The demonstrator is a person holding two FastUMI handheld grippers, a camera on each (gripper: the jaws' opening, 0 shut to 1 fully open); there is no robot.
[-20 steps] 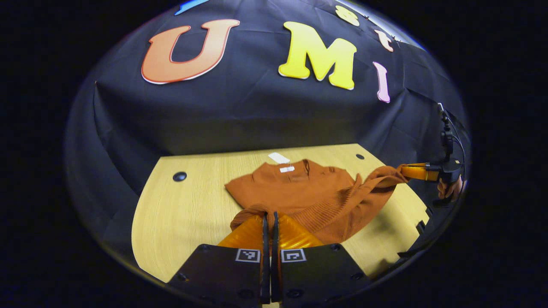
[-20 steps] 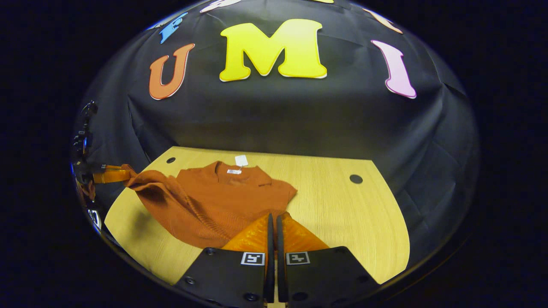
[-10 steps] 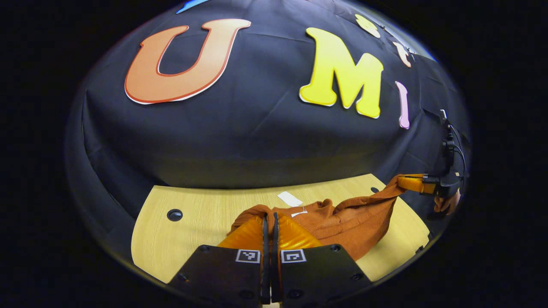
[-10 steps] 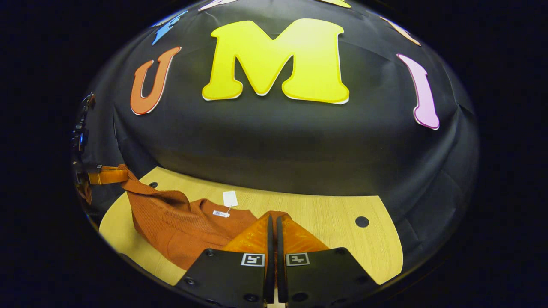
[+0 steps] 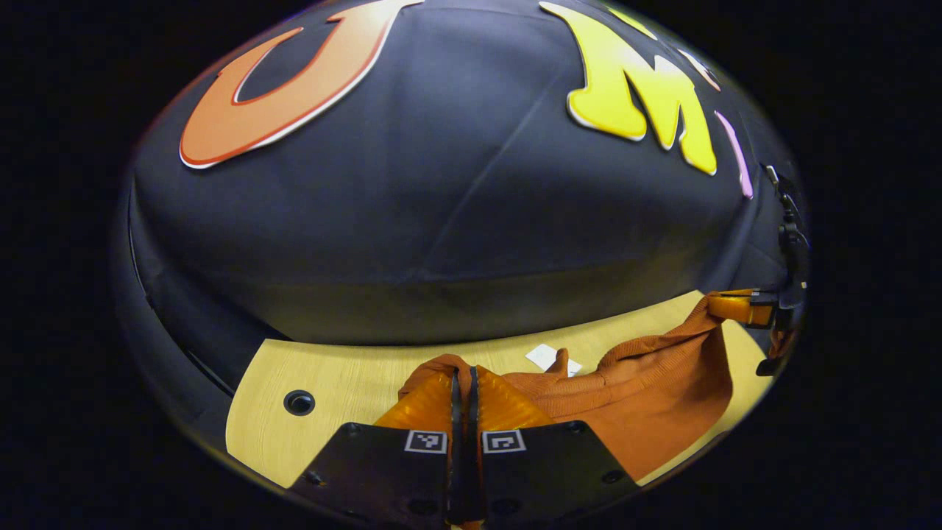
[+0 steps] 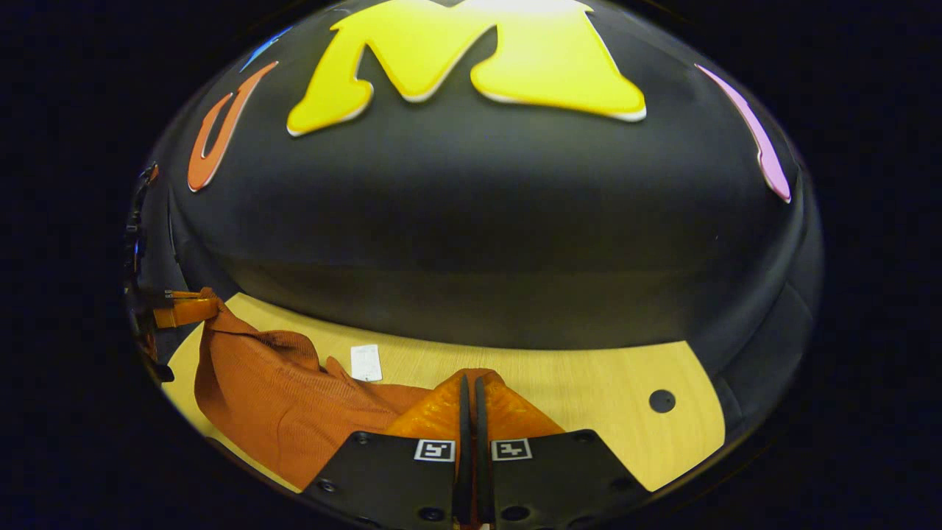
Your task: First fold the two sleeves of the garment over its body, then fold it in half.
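Above the wooden desk (image 5: pixel 346 368), the left claw (image 5: pixel 462 375) and right claw (image 6: pixel 469 383) each pinch a corner of the rust-orange garment (image 5: pixel 662 390), which hangs stretched between them, a white tag (image 6: pixel 366 362) nearby.

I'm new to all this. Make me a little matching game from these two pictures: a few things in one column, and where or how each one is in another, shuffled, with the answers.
Things:
1. rust-orange sweater
2. white tag
3. round dark hole
4. left tongs

Place or state:
A. lying flat on the wooden table, beside the sweater's neck
B. lifted at two corners, sagging between both tongs
C. set in the tabletop, away from the cloth
D. closed on a bunched corner of cloth

Pairs: 1-B, 2-A, 3-C, 4-D
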